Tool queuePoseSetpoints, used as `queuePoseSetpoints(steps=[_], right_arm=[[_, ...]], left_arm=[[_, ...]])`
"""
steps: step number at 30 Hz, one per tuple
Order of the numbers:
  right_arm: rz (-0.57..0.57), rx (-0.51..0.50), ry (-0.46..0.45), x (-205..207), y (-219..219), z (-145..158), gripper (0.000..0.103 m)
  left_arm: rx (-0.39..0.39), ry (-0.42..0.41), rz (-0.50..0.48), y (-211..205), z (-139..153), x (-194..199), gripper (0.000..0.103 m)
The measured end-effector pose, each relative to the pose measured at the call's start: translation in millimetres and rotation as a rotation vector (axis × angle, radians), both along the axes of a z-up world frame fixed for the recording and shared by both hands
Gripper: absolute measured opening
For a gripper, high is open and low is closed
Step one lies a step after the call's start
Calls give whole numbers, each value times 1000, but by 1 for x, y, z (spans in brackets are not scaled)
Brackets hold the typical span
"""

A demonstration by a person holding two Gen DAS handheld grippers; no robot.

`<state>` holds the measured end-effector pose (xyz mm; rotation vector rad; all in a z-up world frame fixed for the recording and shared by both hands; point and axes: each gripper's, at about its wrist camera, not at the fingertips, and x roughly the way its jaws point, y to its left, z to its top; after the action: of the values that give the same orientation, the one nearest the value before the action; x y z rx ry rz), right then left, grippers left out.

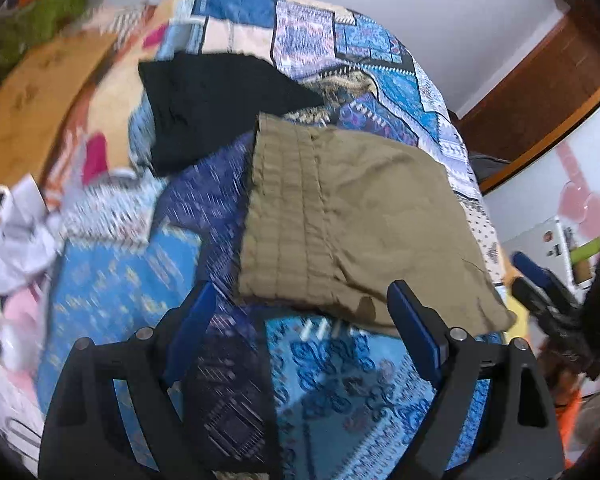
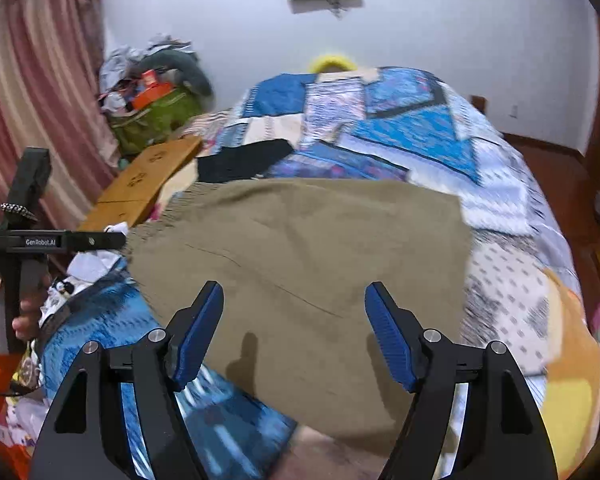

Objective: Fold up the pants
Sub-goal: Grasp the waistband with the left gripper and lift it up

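Note:
Khaki pants lie folded into a flat rectangle on the patterned blue bedspread; they also show in the right wrist view. The elastic waistband is on their left side. My left gripper is open and empty, hovering at the pants' near edge. My right gripper is open and empty above the pants' near half. The left gripper's body shows at the left of the right wrist view, and the right gripper shows at the right edge of the left wrist view.
A black garment lies beyond the pants, also visible in the right wrist view. A cardboard box and a green bag stand left of the bed. Crumpled white cloth lies at the left. A wooden frame is at the right.

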<state>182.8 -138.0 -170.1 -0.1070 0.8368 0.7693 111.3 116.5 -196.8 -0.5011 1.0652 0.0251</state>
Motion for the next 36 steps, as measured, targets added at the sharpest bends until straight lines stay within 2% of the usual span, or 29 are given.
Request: queuePoseSetpoints(steps=[2,7,10,14,17,18,19,20,21,23,26,31,36], right_arm=[[27,-27,8,3,14,-9,70],[77,-112,75,13,31,-39,70],[93,-112,96,12,30,-43,70],[97,-87,126,12,26,-47,72],[99,-79,128,9,25,-48,72],[99,-77,130,8,25,-48,72],[98,-73,132,8,25,-48,72],[98,-70,134,7,24,-47,72],[96,-68,136,7,24,-47,72],[93,-64,138,6,24,-47,72],[90,-48,144,5,21,-45,72],[56,-4,155,3,10,-39,70],[-21,31,124,-1,-14,-29,70]], left_arm=[[-47,12,-10,-2,-3,-1,88],[-257,67,-30,-3,-24,4,88],[-298,74,-6,-2,-30,10,94],[-393,78,48,6,-37,27,98],[-383,73,63,7,-38,39,98],[-358,70,73,6,-36,42,92],[-322,69,82,6,-34,45,79],[-284,68,92,6,-32,47,71],[-252,68,101,6,-33,50,55],[-191,43,122,7,-28,51,42],[-123,-36,147,7,-14,45,36],[160,-121,120,-14,18,27,34],[495,-203,86,-37,51,11,34]])
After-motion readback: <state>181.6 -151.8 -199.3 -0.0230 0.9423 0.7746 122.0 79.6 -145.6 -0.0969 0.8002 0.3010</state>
